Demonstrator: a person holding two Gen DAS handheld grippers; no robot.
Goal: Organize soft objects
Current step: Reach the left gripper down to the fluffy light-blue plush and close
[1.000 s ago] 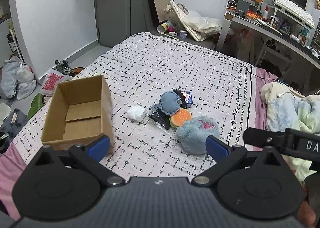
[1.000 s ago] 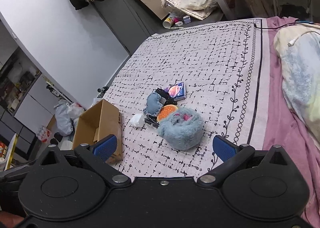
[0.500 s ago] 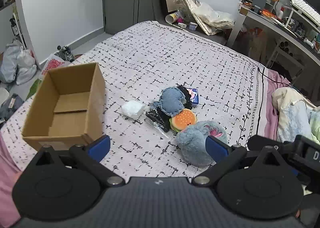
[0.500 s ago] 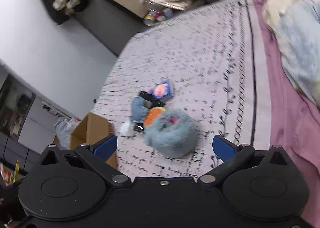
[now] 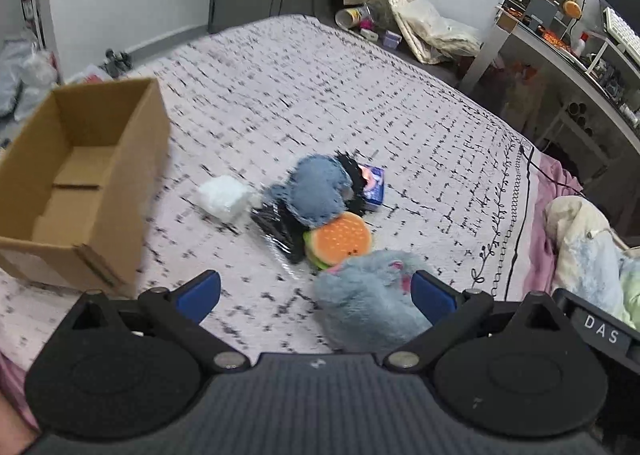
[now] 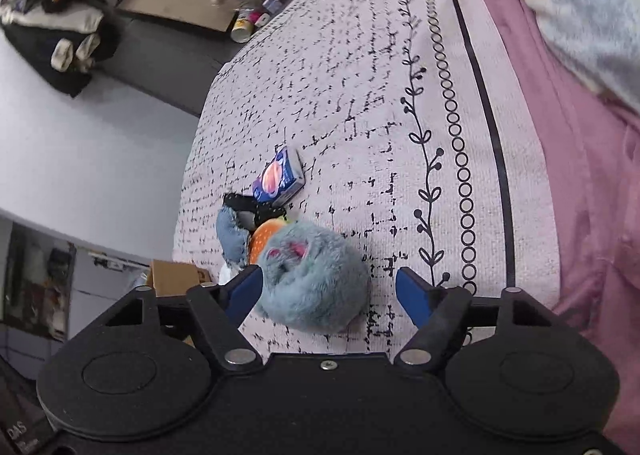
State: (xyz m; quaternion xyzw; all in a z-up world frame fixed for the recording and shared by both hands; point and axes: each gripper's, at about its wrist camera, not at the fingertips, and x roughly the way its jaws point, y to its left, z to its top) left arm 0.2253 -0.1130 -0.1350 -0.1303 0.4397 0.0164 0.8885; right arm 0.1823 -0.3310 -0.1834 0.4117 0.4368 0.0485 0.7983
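A fluffy blue plush (image 6: 316, 279) lies on the patterned bedspread (image 6: 360, 95), between the open fingers of my right gripper (image 6: 328, 291). It also shows in the left wrist view (image 5: 368, 299). Behind it lie an orange burger plush (image 5: 338, 237), a blue denim pouch (image 5: 318, 193), a black packet (image 5: 280, 231), a purple tissue pack (image 6: 278, 177) and a white soft block (image 5: 224, 197). My left gripper (image 5: 314, 295) is open and empty, above the bed near the pile. An open, empty cardboard box (image 5: 80, 175) stands at the left.
A rumpled blanket (image 5: 588, 251) lies on the right of the bed. A desk with clutter (image 5: 568, 47) stands at the back right. Bags and a cup (image 5: 420, 27) lie on the floor past the bed's far end.
Both grippers have moved in towards the pile. My right gripper has tilted and come down around the fluffy blue plush. Nothing on the bed has moved.
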